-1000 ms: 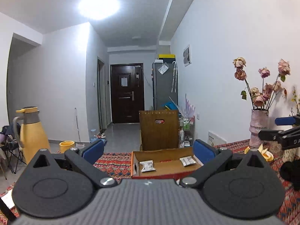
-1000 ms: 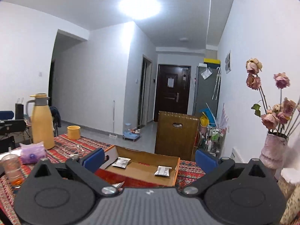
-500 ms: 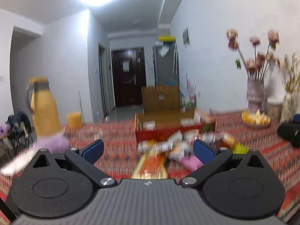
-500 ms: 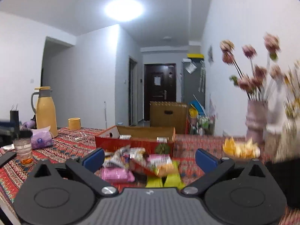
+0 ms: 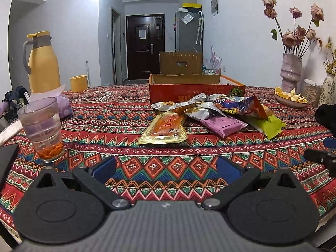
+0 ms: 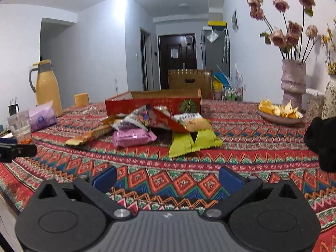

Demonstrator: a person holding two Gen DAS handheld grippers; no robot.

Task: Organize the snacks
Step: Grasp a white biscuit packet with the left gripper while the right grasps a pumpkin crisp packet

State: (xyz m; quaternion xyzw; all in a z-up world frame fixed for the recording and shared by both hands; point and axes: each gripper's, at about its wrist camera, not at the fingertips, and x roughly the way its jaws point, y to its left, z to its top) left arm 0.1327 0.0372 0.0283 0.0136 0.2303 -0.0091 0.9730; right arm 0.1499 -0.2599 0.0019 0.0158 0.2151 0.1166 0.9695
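A pile of snack packets lies on the patterned tablecloth [image 5: 159, 168] in front of a red cardboard box [image 5: 196, 93]. In the pile I see an orange-gold packet [image 5: 166, 129], a purple packet [image 5: 220, 124] and a lime-green packet [image 5: 266, 124]. The right wrist view shows the same box [image 6: 153, 104], purple packet [image 6: 133, 137] and green packet [image 6: 193, 142]. My left gripper [image 5: 167, 169] is open and empty, low over the cloth, short of the pile. My right gripper [image 6: 167, 177] is also open and empty, short of the pile.
A glass [image 5: 42, 129] with orange bits stands at left, beside a purple tissue pack [image 5: 63, 105] and a yellow jug [image 5: 42, 61]. A vase of dried roses [image 5: 290, 71] and a dish of orange peel [image 5: 290, 98] sit at right. A black object [image 6: 321, 140] lies at the right edge.
Both grippers have dropped and pulled back from above the box to low over the tablecloth. The snack pile has come into view in front of the box.
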